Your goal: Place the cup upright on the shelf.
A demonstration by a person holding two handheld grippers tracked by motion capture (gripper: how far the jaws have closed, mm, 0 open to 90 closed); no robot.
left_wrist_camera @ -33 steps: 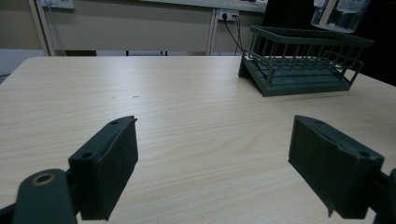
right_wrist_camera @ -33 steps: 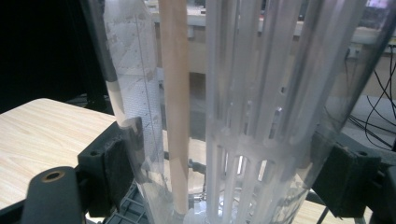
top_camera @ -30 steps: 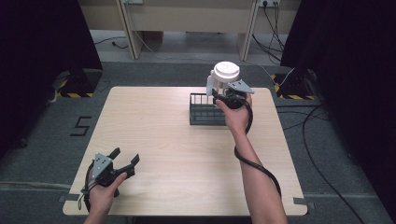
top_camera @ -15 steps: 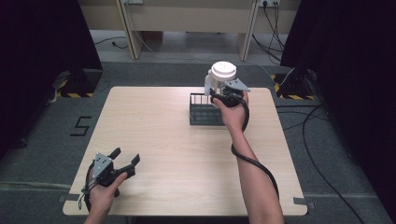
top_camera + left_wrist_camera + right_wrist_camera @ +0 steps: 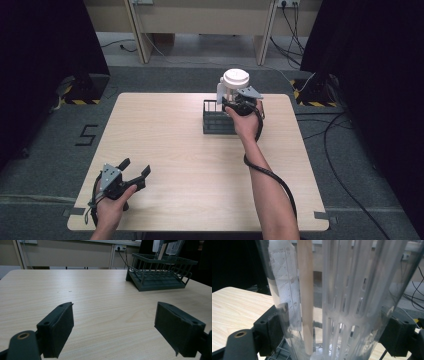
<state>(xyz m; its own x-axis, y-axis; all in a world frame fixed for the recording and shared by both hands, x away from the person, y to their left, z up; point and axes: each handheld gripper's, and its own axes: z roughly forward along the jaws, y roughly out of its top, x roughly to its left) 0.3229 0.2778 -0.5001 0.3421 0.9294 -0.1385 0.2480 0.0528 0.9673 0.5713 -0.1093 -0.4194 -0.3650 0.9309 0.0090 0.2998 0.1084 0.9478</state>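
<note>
Nearest the person, the left tongs [image 5: 131, 176] rest low over the near left corner of the table [image 5: 170, 150], jaws spread wide with nothing between them; in the left gripper view the bare wood runs on from the pads [image 5: 58, 331] to the rack [image 5: 160, 275], which stands well apart, ahead and to the right. Farther out, the right tongs [image 5: 231, 102] are closed on the jug [image 5: 233, 90], a clear plastic vessel with a white lid, held upright so its long axis runs vertically. In the right gripper view the two pads [image 5: 273, 328] press on opposite sides of the clear wall [image 5: 352, 302], through which a slotted inner insert and a pale stick-like piece show. The jug sits over the far right part of the rack [image 5: 218, 118]; whether its base touches the wire cannot be told. The right hand is the nearer one by far, and any coming move, I judge, turns on the jug being straight above the rack, so the path is down or up. Count: one jug, one rack, two tongs.
</note>
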